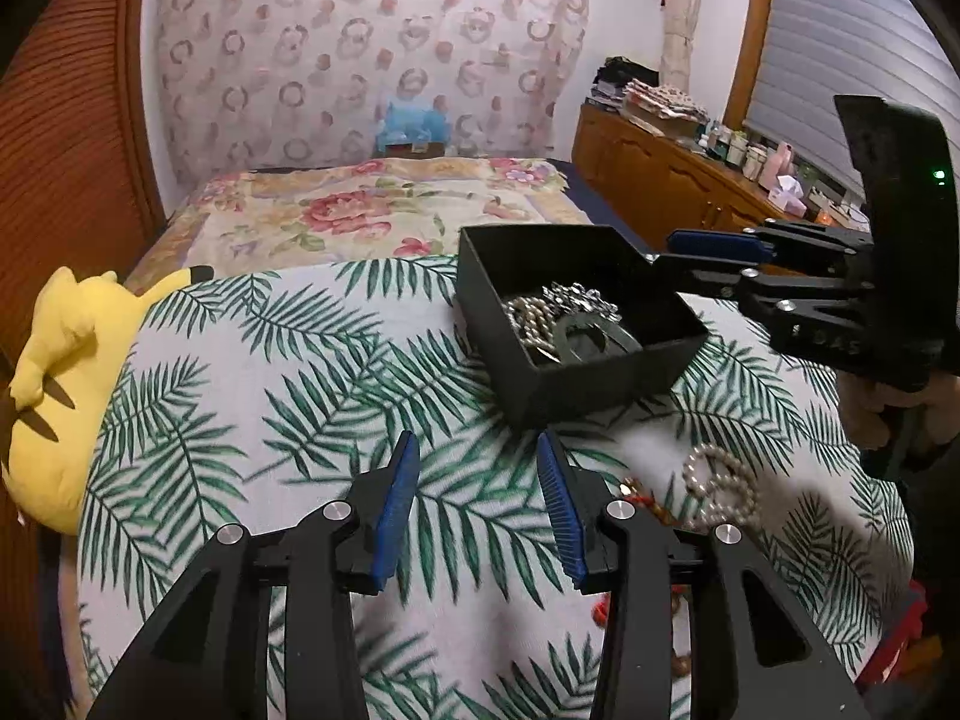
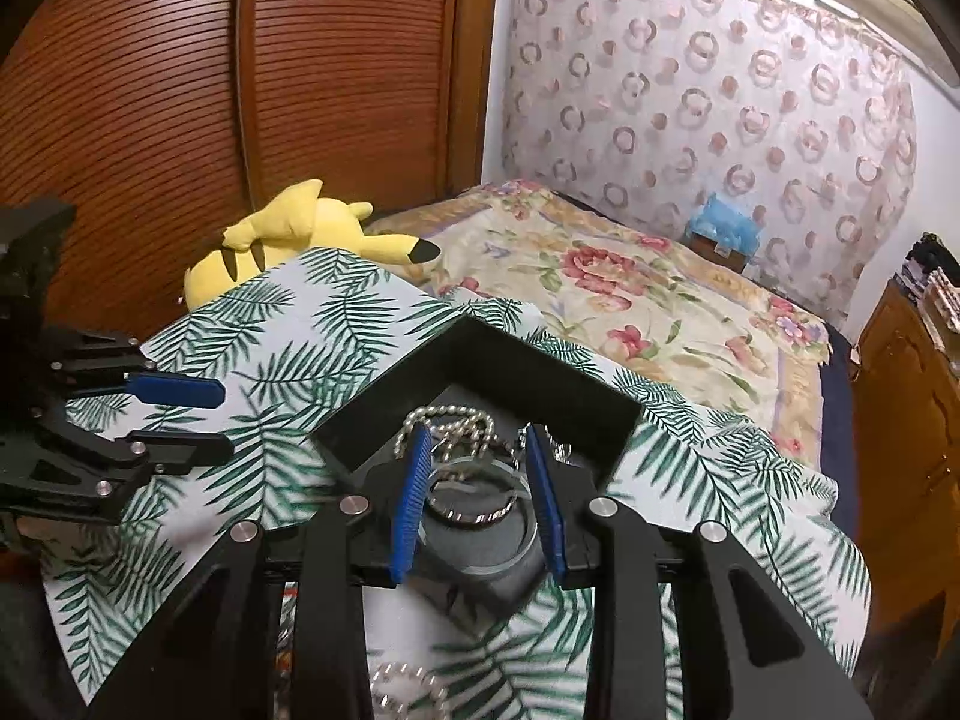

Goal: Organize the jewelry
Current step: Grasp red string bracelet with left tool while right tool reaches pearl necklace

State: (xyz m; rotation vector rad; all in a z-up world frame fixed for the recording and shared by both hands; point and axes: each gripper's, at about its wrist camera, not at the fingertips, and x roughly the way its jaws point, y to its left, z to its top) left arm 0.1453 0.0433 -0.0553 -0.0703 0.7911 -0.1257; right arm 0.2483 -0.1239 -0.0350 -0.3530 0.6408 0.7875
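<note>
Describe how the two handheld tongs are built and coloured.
Both left tongs and right tongs are matte black plastic linkages with silver round pivot bolts and ribbed blue finger pads. The right unit's housing carries a green indicator light and faint embossed lettering. No cables visible.

The left gripper (image 1: 477, 501) is matte black plastic with 2 long angular arms, each with a triangular cut-out. Its jaws carry ribbed blue pads (image 1: 396, 510) on their inner faces. 4 round silver screw heads (image 1: 337, 510) sit across the linkage joints. The right gripper (image 2: 478, 501) has the same build: black arms, blue ribbed pads, 4 silver screw heads. From the left wrist view its black body (image 1: 888, 240) shows a small green light (image 1: 939, 174) and faint embossed lettering on the side. Bare skin of the person's right hand (image 1: 882, 411) shows beneath it.
</note>
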